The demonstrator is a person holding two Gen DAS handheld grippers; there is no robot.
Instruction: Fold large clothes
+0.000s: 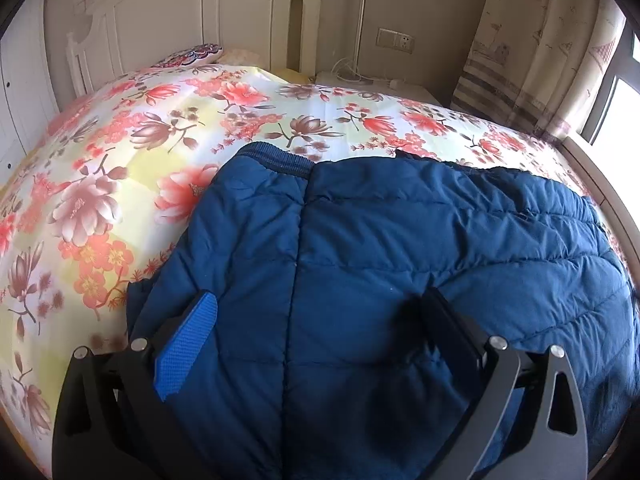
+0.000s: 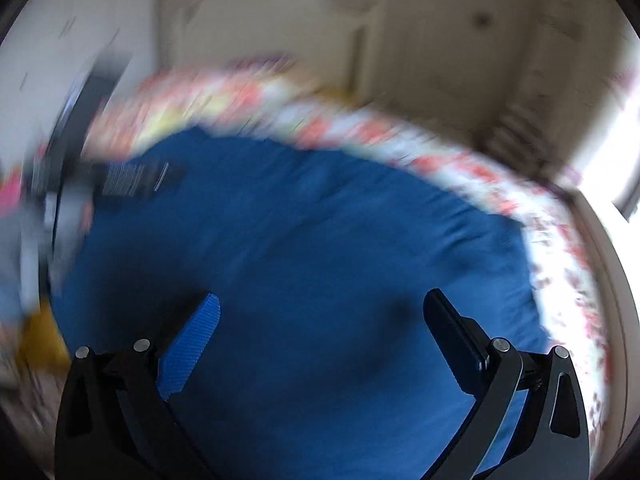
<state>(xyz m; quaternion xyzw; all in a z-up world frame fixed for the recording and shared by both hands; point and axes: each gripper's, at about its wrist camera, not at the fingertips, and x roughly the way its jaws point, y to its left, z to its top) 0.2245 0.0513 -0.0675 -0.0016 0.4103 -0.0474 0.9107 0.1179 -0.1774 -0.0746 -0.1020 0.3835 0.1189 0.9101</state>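
Blue quilted padding filled the lower half of the left wrist view: a large puffy jacket (image 1: 400, 248) lay spread on the bed, over a floral bedspread (image 1: 132, 152) printed with red and brown blossoms on pale yellow and white. A ribbed elastic hem or cuff (image 1: 276, 160) showed at the garment's far edge, and a stitched seam ran down its middle toward the camera. The left tongs (image 1: 320, 304) hung just above the jacket with both fingers spread wide apart and nothing between them; the blue textured pad (image 1: 188, 344) of one finger faced inward, the other finger was dark. Whether the fingertips touched the fabric could not be told.

Behind the bed stood a white headboard (image 1: 192, 12), with a patterned pillow (image 1: 192, 56) at its foot. A nightstand (image 1: 376, 84) carrying white cables sat beside the bed, a wall socket (image 1: 396, 42) above it, and a printed curtain (image 1: 532, 48) hung by a bright window (image 1: 616, 112).

The right wrist view was heavily smeared by motion. The right tongs (image 2: 320, 304) were likewise wide open and empty, over the same blue jacket (image 2: 312, 232), with the bedspread (image 2: 560, 248) curving round its far and right sides. At the left edge a dark blurred shape (image 2: 80, 152) with a printed label appeared, too smeared to identify
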